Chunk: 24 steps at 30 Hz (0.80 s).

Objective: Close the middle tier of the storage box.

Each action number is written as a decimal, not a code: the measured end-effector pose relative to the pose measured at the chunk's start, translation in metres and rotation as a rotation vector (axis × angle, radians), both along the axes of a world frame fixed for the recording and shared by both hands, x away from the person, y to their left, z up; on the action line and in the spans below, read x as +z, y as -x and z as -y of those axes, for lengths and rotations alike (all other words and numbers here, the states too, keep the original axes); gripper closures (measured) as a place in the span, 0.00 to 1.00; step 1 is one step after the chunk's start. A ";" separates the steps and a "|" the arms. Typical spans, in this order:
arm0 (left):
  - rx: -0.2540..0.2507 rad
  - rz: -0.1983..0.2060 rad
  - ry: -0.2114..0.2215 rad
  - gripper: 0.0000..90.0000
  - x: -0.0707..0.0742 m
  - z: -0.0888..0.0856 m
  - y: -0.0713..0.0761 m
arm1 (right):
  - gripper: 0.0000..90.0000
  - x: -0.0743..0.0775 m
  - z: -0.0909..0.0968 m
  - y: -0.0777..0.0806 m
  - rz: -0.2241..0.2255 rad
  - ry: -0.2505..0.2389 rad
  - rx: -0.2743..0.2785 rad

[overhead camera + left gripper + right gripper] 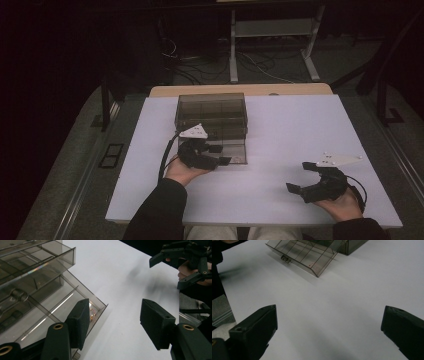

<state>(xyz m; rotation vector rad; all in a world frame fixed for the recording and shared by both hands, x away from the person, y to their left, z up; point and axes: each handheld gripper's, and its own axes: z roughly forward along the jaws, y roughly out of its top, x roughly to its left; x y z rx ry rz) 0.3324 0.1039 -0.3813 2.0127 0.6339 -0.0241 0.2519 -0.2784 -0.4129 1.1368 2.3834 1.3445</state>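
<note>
Smoked plastic box [211, 112] sitting mid-table, lid [227, 150] hanging open toward person. Left gripper [216, 155] hovering at lid edge, jaws released — right gripper [299, 176] idling apart, also released. Judging: approach lid rim squarely, grip lightly.

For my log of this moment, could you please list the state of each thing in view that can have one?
Smoky clear compartment box: open, with its hinged lid folded down toward the person.
Left gripper: open, holding nothing, beside the lid's corner.
Right gripper: open, holding nothing, over bare table.
</note>
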 end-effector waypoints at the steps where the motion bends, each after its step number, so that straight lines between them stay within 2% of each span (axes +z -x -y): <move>1: -0.003 0.004 -0.007 0.44 -0.001 -0.001 0.000 | 0.00 0.000 0.000 0.000 0.000 -0.001 0.000; 16: 0.037 -0.018 -0.032 0.45 -0.018 -0.017 0.004 | 0.00 -0.001 0.000 0.000 -0.002 0.003 0.003; 20: 0.057 -0.033 -0.055 0.49 -0.024 -0.023 0.005 | 0.00 -0.001 -0.001 0.000 -0.003 0.004 0.003; 24: 0.060 -0.047 -0.067 0.59 -0.028 -0.028 0.006 | 0.00 -0.001 -0.001 0.000 -0.002 0.004 0.003</move>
